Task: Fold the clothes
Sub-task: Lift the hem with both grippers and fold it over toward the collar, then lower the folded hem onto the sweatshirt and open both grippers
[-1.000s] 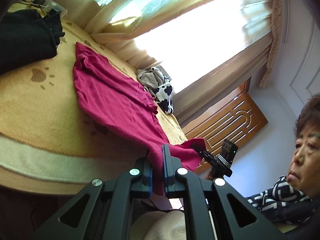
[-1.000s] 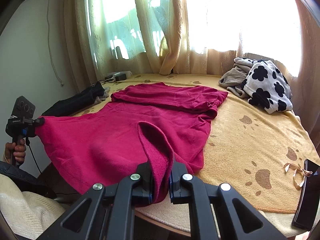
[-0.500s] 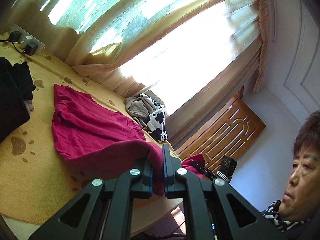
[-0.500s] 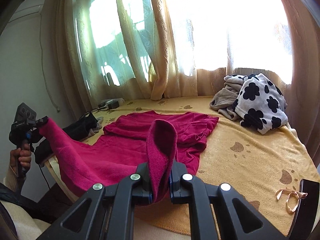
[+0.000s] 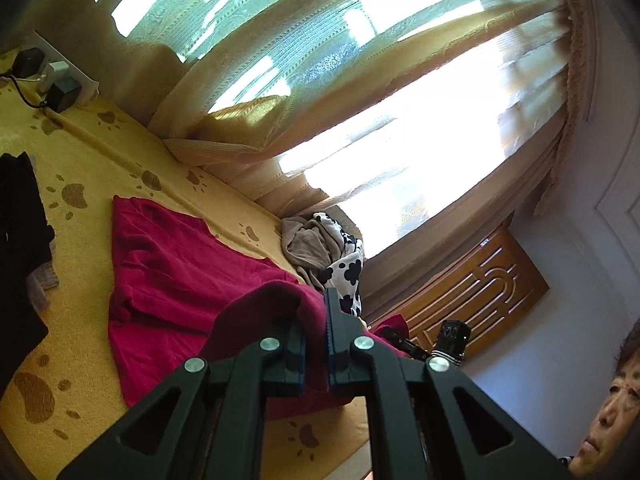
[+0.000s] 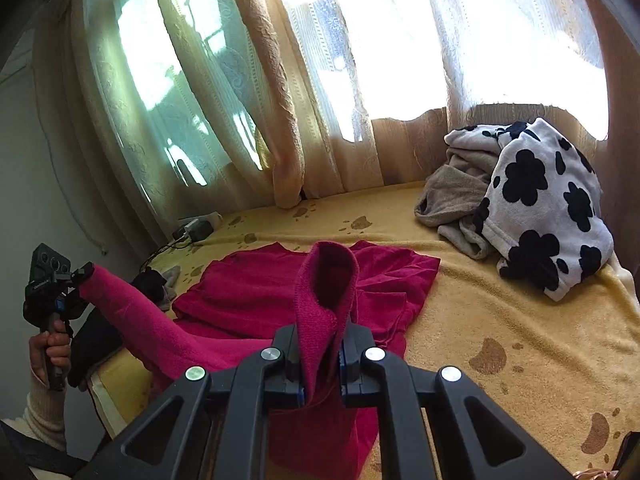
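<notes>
On a yellow fleece blanket [image 6: 500, 304] printed with brown paw marks, a magenta knit garment [image 6: 280, 292] is spread, its far part lying flat and creased, its near edge lifted clear of the surface. A thick fold of that edge is pinched between the black fingers of the right gripper [image 6: 320, 376], the ribbed cloth standing up in a rounded loop above the jaws. Another corner of the same garment is clamped in the left gripper [image 5: 316, 360], the fabric draped over it in a soft hump; in the right wrist view that gripper [image 6: 82, 274] is seen at the left, held by a hand [image 6: 50, 354] in a cream ribbed cuff, the cloth stretched from it in a taut band. A plush white garment with black flower-shaped blotches [image 6: 548, 208] is heaped with a grey one by the beige curtains [image 6: 280, 120]. Dark clothing [image 5: 20, 260] lies at the blanket's left side. A power strip [image 5: 48, 76] with plugs rests near the curtain.
</notes>
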Demonstrator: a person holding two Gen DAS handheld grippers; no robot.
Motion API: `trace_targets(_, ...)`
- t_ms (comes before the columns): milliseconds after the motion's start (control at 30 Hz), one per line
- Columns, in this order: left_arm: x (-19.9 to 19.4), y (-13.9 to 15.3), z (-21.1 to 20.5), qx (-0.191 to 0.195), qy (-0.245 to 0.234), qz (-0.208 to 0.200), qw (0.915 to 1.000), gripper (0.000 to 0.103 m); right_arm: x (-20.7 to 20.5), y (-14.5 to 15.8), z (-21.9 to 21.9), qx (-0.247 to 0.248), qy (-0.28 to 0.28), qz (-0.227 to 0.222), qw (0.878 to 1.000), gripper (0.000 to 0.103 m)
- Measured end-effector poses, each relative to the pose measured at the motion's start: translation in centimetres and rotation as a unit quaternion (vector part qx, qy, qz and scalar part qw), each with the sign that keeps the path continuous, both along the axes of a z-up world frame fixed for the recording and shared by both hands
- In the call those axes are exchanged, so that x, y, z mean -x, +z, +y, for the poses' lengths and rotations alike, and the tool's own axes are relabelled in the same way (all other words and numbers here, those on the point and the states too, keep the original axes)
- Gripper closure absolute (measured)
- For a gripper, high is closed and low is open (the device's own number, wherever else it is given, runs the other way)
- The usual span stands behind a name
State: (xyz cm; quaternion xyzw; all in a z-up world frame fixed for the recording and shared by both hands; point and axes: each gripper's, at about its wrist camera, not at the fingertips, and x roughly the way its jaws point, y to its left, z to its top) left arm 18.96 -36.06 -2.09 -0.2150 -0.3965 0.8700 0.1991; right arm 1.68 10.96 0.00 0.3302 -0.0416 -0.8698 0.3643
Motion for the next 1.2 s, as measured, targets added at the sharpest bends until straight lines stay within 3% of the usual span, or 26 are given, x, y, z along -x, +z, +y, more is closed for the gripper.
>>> trace_targets(567, 13.5, -7.0, -6.5, -0.041, 0.049, -0.104, 0.9925, 0.094, 14.5, -4.5, -6.3, -0.033, -0.033, -0.083, 0.995, 0.091)
trace_targets(867, 16.9, -10.6, -8.2, -0.061, 0.062, -0.164, 0.9826, 0.093, 18.0, -8.1, -8.0, -0.04, -0.043, -0.128, 0.99, 0.091)
trace_targets(900, 17.1, -10.9, -8.2, -0.055, 0.066, -0.173, 0.9811, 0.09, 18.3, -8.5, -8.1, -0.04, -0.043, -0.133, 0.989, 0.09)
trace_targets(967, 17.4, -11.2, -8.4, -0.042, 0.079, -0.187, 0.9784, 0.066, 19.0, -9.3, -8.4, -0.04, -0.045, -0.143, 0.988, 0.09)
trace_targets(1000, 17.4, -11.3, -8.6, -0.039, 0.088, -0.19, 0.9771, 0.037, 19.3, -9.5, -8.4, -0.038, -0.047, -0.146, 0.987, 0.087)
trace_targets(1033, 17.4, -11.3, -8.9, -0.043, 0.098, -0.189, 0.9762, 0.02, 19.4, -9.5, -8.3, -0.032, -0.05, -0.147, 0.987, 0.079)
trace_targets(1067, 17.3, -11.3, -9.3, -0.049, 0.107, -0.185, 0.9757, 0.02, 19.6, -9.4, -8.2, -0.026, -0.053, -0.148, 0.987, 0.073)
trace_targets(1133, 17.3, -11.1, -10.0, -0.054, 0.116, -0.18, 0.9752, 0.02, 19.9, -9.3, -7.9, -0.014, -0.06, -0.149, 0.987, 0.031)
trace_targets(1200, 17.3, -10.7, -10.3, -0.047, 0.12, -0.177, 0.9757, 0.02, 20.2, -8.8, -7.2, 0.003, -0.07, -0.145, 0.987, 0.027)
